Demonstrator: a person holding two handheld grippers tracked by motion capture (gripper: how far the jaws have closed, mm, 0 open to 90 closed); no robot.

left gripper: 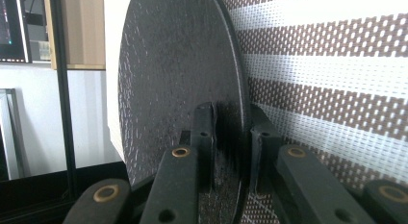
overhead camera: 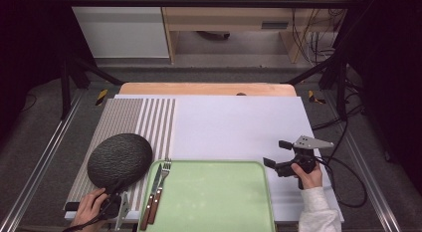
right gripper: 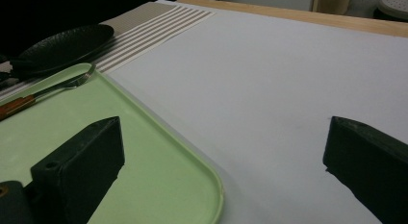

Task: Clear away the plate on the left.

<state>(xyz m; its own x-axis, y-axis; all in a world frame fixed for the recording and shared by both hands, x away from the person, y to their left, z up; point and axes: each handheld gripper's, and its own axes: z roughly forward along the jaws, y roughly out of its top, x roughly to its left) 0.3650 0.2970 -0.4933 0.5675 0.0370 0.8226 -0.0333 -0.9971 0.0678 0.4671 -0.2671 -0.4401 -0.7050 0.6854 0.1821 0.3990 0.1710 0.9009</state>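
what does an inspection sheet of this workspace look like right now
surface: white board over a wooden table, striped mat at left
job's things: black plate on the mat, its rim clamped in the left tongs
clutter: green tray holding fork and knife
grippers: right tongs open, nothing between the jaws
cables: black cable trailing from the right tongs
surroundings: dark frame bars, wooden furniture behind
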